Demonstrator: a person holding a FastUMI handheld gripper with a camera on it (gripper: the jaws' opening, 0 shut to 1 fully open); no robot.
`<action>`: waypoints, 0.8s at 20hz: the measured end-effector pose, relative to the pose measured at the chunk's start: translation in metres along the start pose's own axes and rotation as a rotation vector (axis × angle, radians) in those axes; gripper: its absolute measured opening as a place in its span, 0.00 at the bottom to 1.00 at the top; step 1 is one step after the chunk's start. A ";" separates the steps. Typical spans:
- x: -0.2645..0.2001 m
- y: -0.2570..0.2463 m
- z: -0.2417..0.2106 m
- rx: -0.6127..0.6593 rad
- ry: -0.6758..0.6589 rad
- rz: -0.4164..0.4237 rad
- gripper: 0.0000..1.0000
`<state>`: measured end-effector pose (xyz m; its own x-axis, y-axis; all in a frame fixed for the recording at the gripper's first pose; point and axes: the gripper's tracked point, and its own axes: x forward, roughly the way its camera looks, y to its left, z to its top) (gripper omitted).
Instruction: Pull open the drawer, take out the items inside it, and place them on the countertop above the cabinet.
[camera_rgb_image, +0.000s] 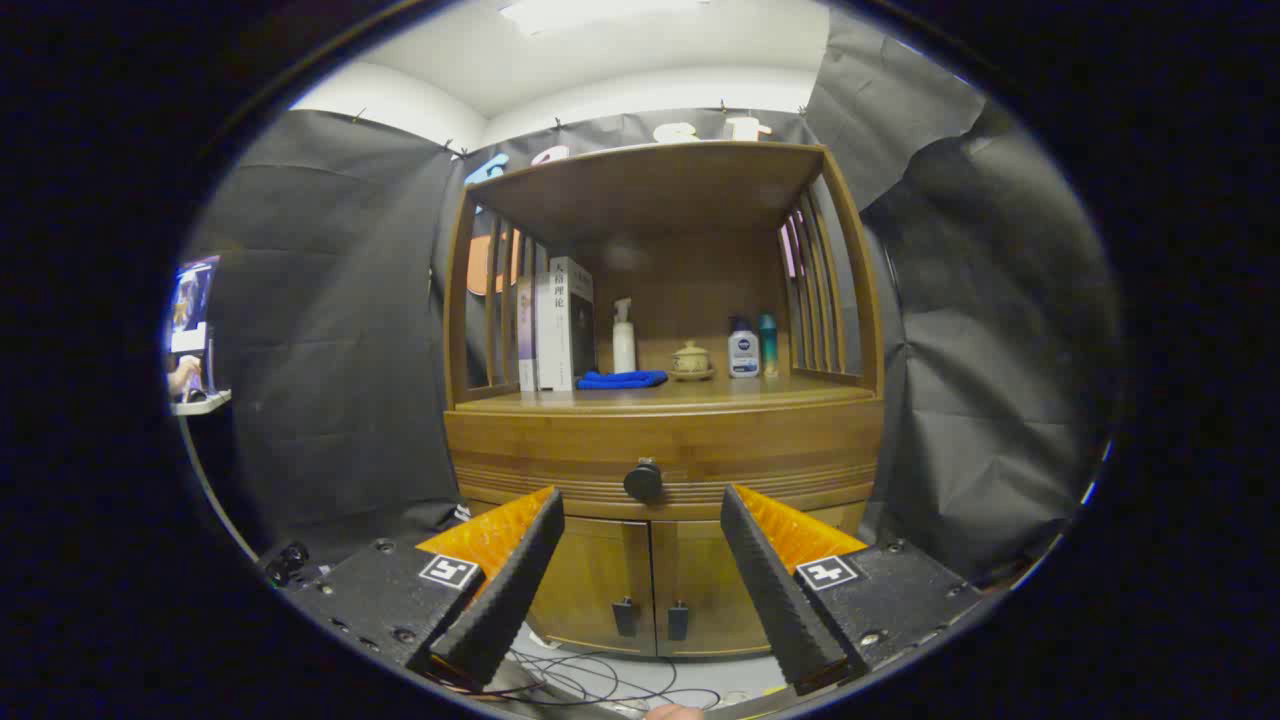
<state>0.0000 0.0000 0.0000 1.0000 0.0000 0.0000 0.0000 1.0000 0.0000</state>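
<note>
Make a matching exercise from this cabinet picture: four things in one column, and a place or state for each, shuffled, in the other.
Things:
1. books
2. blue cloth
3. drawer knob
4. tongs

Places or states:
A. lying flat on the countertop, just right of the books
B. open, fingers spread, short of the cabinet
C. standing upright at the countertop's left end
D. on the closed drawer front, just beyond the fingertips and between them

Pairs: 1-C, 2-A, 3-D, 4-B
</note>
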 end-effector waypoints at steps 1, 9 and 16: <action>0.000 -0.001 0.001 0.004 0.001 -0.003 1.00; 0.002 -0.004 -0.004 0.021 0.022 -0.008 1.00; 0.002 -0.003 -0.007 0.007 0.033 -0.005 1.00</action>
<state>0.0019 -0.0033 -0.0070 0.9995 -0.0051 -0.0325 0.0053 1.0000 0.0070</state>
